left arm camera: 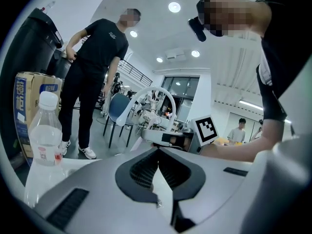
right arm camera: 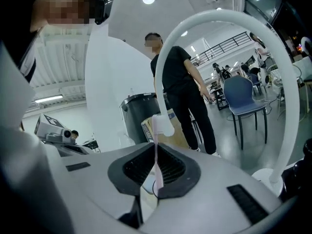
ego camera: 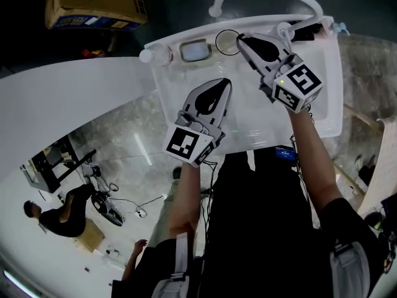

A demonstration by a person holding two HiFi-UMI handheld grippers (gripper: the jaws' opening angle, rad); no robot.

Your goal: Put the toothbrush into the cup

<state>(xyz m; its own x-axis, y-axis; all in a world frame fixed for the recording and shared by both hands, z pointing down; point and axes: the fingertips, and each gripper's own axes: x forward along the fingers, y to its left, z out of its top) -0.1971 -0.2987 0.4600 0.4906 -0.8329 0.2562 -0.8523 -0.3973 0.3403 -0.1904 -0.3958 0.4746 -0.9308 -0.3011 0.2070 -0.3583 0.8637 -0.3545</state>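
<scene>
I find the right gripper [right arm camera: 155,150] clamped on the toothbrush [right arm camera: 161,124], which stands upright between its pads, head uppermost. In the head view that gripper's tips sit just beside the cup [ego camera: 216,42] at the sink's [ego camera: 329,92] rear edge. Left gripper [left arm camera: 157,151]: jaws closed together, nothing between them.
</scene>
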